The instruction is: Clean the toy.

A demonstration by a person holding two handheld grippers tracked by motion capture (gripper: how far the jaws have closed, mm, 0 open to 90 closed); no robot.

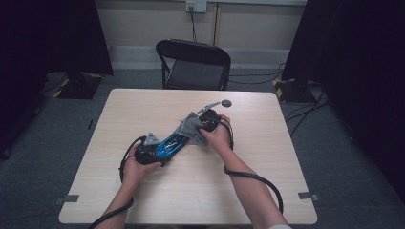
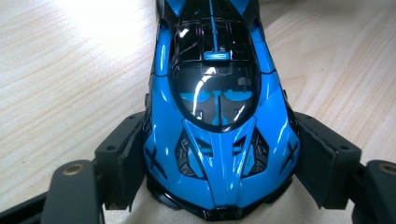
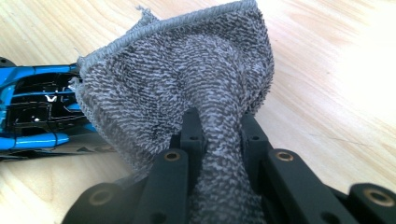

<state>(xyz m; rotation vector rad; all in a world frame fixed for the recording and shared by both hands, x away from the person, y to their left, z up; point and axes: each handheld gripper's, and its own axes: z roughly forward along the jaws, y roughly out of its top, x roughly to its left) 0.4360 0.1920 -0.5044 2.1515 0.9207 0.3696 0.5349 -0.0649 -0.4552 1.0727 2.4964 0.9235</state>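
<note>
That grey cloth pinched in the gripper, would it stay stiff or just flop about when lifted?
Probably floppy: the grey cloth bunches into folds where the right gripper pinches it. Its looped towel weave suggests it is light and unlikely to slip. It drapes against the blue toy car.

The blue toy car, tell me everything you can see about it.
The toy car is a glossy blue and black sports model that looks like hard plastic, with a dark tinted cabin and black vents on its nose. It sits upright on the wooden table, clamped by its flanks between the jaws of the left tool. At its far end, the grey cloth held by the right tool drapes against it.
</note>
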